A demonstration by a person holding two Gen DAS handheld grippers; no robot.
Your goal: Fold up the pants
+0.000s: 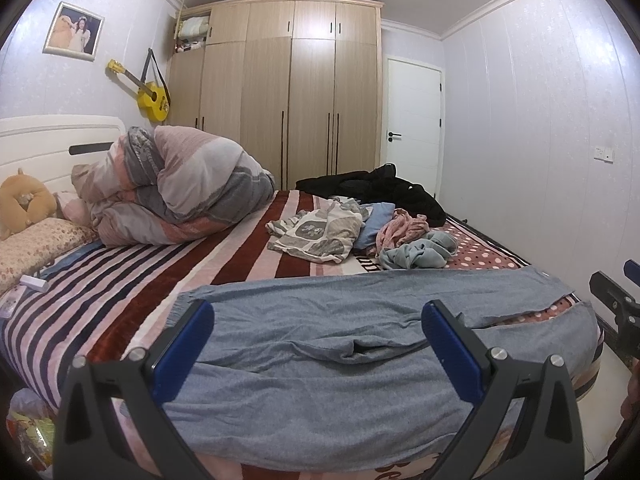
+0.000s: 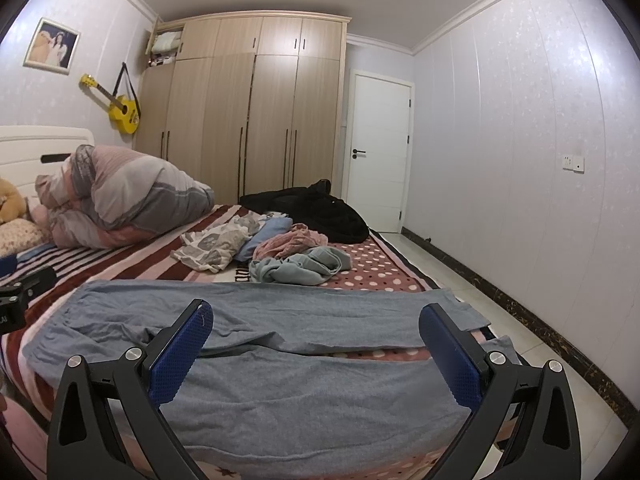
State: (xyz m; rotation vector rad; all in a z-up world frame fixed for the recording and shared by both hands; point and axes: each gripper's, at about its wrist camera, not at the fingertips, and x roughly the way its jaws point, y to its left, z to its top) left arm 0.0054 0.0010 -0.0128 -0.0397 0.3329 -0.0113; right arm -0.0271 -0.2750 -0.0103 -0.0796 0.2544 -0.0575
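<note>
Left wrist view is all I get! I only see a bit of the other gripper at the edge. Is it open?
Observer: Yes. The right gripper is open over the pants, gripping nothing.
Operator: Where do the legs end?
Observer: On your right. The far leg's cuff juts past the bed's edge, with floor beyond it.
</note>
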